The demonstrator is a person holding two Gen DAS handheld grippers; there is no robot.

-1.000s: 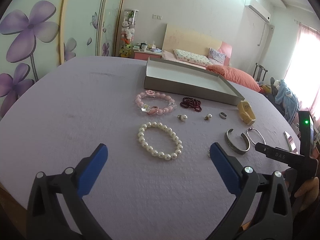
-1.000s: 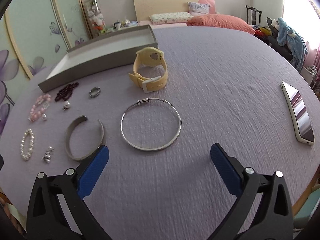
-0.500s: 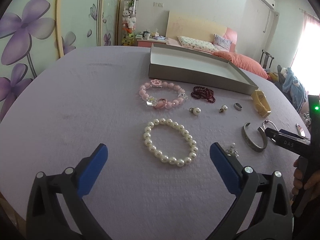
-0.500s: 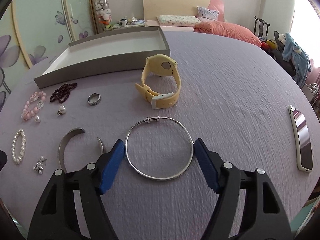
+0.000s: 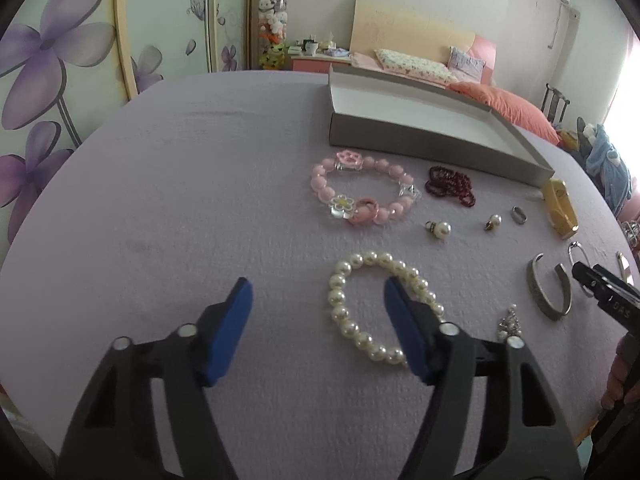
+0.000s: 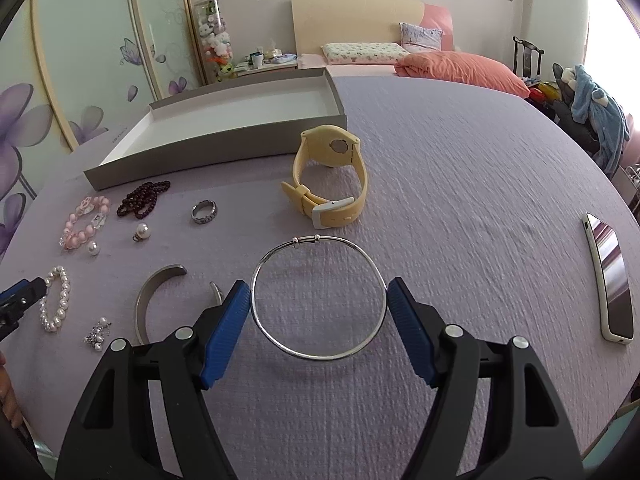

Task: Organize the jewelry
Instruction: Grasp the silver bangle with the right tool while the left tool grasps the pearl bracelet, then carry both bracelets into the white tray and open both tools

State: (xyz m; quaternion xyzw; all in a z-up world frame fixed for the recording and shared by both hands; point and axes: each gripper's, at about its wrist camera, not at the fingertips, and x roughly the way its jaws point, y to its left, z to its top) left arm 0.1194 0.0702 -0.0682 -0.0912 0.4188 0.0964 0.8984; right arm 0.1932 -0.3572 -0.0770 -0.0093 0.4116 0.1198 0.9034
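Observation:
Jewelry lies on a purple cloth. My left gripper (image 5: 316,294) is open; its right finger sits over the white pearl bracelet (image 5: 352,326), its left finger on bare cloth. My right gripper (image 6: 318,300) is open, its fingers on either side of the thin silver bangle (image 6: 320,354). A grey open box (image 6: 224,140) with a white inside stands at the back. A yellow watch (image 6: 332,176), a silver cuff (image 6: 144,304), a ring (image 6: 204,212), a pink bead bracelet (image 5: 360,194), dark red beads (image 5: 450,186) and pearl pendants (image 5: 440,230) lie around.
A phone (image 6: 610,276) lies on the cloth at the right. A small crystal charm (image 6: 98,332) lies beside the cuff. A bed with pink bedding (image 6: 456,68) and wardrobe doors with purple flowers (image 5: 52,60) stand behind the table.
Both grippers have narrowed and moved forward and down. The left now straddles the pearl bracelet's edge; the right now brackets the silver bangle.

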